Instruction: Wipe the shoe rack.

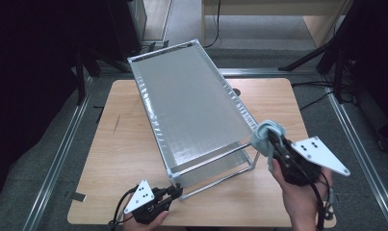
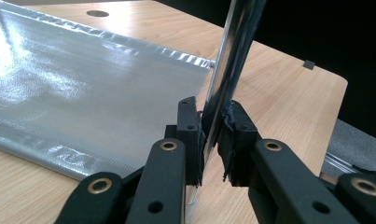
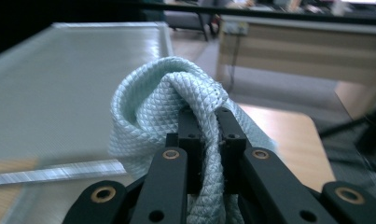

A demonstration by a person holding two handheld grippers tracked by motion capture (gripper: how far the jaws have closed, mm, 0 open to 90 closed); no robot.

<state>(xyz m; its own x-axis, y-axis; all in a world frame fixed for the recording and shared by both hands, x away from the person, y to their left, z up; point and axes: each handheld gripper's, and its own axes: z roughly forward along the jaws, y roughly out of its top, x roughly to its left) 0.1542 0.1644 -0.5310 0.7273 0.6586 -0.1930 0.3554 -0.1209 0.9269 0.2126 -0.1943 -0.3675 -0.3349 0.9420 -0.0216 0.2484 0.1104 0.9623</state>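
A chrome-framed rack with a silver fabric shelf (image 1: pixel 191 106) stands tilted on the wooden table (image 1: pixel 119 149). My left gripper (image 1: pixel 178 191) is at the rack's near-left corner. In the left gripper view it (image 2: pixel 212 135) is shut on the chrome leg (image 2: pixel 232 65), with the silver fabric (image 2: pixel 83 93) beside it. My right gripper (image 1: pixel 272 140) is raised at the rack's near-right corner, shut on a bunched pale-blue woven cloth (image 1: pixel 265 136). In the right gripper view the cloth (image 3: pixel 167 98) bulges over the jaws of this gripper (image 3: pixel 208 135), in front of the shelf (image 3: pixel 59 79).
The table has a round hole (image 1: pixel 236 91) behind the rack. Metal rails (image 1: pixel 61 149) run along the floor on both sides. A wooden desk (image 1: pixel 278 14) stands at the back, and black stand legs (image 1: pixel 321 53) rise at the right.
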